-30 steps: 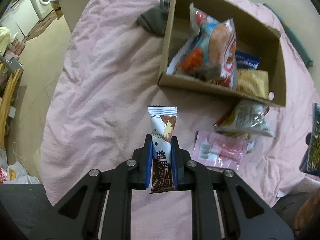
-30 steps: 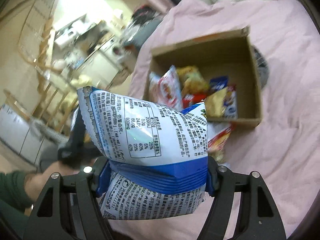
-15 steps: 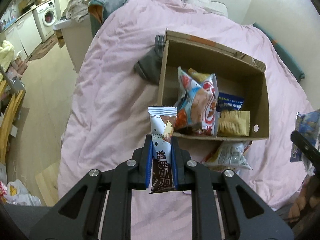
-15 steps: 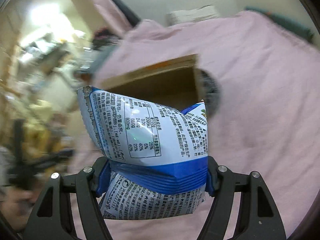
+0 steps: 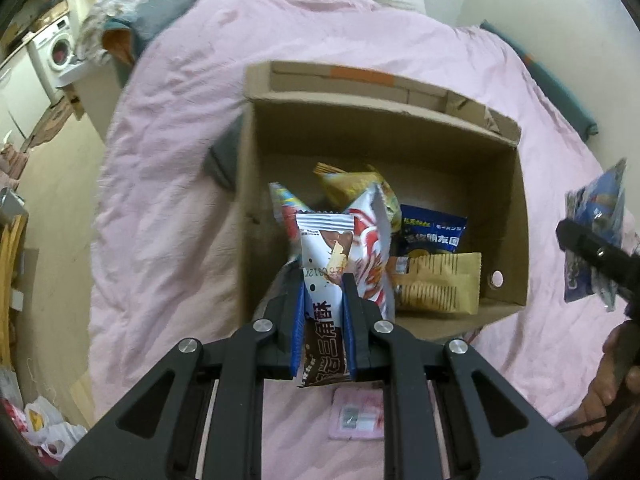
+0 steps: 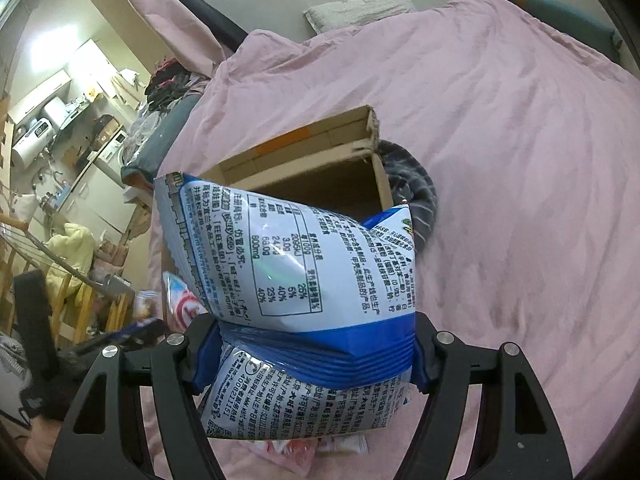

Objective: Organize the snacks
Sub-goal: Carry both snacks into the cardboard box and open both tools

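Left wrist view first: the left gripper [image 5: 323, 280] is pinched nearly closed on a slim brown-and-white snack packet [image 5: 325, 264], which stands upright between its blue pads, its lower end cut off by the black frame. Right behind it sits the open cardboard box [image 5: 516, 216] on the pink bedcover [image 5: 168, 184]. Inside the box a red-and-white bag [image 5: 370, 248] leans upright, half hidden by the held packet, with a yellow bag [image 5: 352, 182] behind it, a dark blue packet [image 5: 434, 230] and a tan packet [image 5: 438, 284] lying flat beside it. A grey piece of clothing [image 5: 222, 160] pokes out from behind the box's left wall. Below the gripper a pink flat packet [image 5: 356, 416] lies on the cover, partly under the frame. At the right edge the other tool's black finger crosses a blue bag, blurred, and part of a hand [image 5: 612, 384] shows in the corner.

Right wrist view: the right gripper [image 6: 314, 354] stands wide, clamped across the middle of a puffy blue-and-white snack bag [image 6: 296, 280] that fills the centre and hides most of the box [image 6: 320, 148]; only its far flap and a shadowed inner wall show. A striped grey garment [image 6: 416, 188] lies against the box's right side. Something pink and white, perhaps another wrapper, peeks from under the bag at the bottom.
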`<state>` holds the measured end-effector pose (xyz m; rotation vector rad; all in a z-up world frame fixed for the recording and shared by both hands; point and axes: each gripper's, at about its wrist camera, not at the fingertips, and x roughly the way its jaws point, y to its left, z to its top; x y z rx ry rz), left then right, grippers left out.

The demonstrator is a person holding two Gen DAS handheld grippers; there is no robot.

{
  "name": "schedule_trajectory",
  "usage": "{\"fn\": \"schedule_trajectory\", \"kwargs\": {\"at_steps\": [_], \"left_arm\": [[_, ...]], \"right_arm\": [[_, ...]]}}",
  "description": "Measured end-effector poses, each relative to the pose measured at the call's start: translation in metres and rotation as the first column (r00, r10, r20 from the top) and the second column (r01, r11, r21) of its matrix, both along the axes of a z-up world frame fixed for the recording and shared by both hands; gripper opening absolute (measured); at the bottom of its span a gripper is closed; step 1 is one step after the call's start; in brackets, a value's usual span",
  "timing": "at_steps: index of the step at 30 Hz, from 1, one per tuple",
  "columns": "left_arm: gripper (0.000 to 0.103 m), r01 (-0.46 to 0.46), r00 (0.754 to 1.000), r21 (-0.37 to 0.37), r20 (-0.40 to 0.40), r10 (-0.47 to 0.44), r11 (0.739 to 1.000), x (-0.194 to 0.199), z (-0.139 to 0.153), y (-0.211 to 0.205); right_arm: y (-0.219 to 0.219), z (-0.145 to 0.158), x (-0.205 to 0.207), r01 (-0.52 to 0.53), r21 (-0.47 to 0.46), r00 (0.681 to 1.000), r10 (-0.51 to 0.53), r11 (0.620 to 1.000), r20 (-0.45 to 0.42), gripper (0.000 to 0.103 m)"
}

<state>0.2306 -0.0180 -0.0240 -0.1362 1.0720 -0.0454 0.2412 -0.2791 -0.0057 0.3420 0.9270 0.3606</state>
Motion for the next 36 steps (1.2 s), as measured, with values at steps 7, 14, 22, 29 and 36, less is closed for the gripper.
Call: {"fn": "schedule_trajectory", "kwargs": {"at_steps": [7,14,22,29,36], "left_arm": [[0.014,0.038,0.995,-0.034,-0.09,-0.041,0.999,0.038,-0.032,-0.015],[0.013,0.044,0.999,-0.014,-0.021,-0.044,0.999,0.039,-0.011,-0.017],[0.014,0.024,0.997,-0.027,0.068,-0.022,0.999,0.066,0.014,-0.013],[0.014,0.039,0.998,-0.046,0.052,-0.036,0.998,0.078,-0.003,-0.015],[0.014,0.034,0.993,-0.038,0.115,-0.029,0.999,0.079,0.008,-0.014]], "right_arm": [[0.01,-0.022,0.019,-0.028,-0.009,0.998,0.028,1.0,-0.052,0.074],[0.03,-0.029,0.05,-0.077,-0.064,0.995,0.073,0.995,-0.07,0.074],[0.052,-0.039,0.061,-0.132,-0.117,0.99,0.125,0.984,-0.067,0.077],[0.053,-0.048,0.062,-0.141,-0.137,0.989,0.133,0.98,-0.07,0.077],[0.048,-0.043,0.061,-0.135,-0.078,0.99,0.131,0.988,-0.051,0.082]]}}
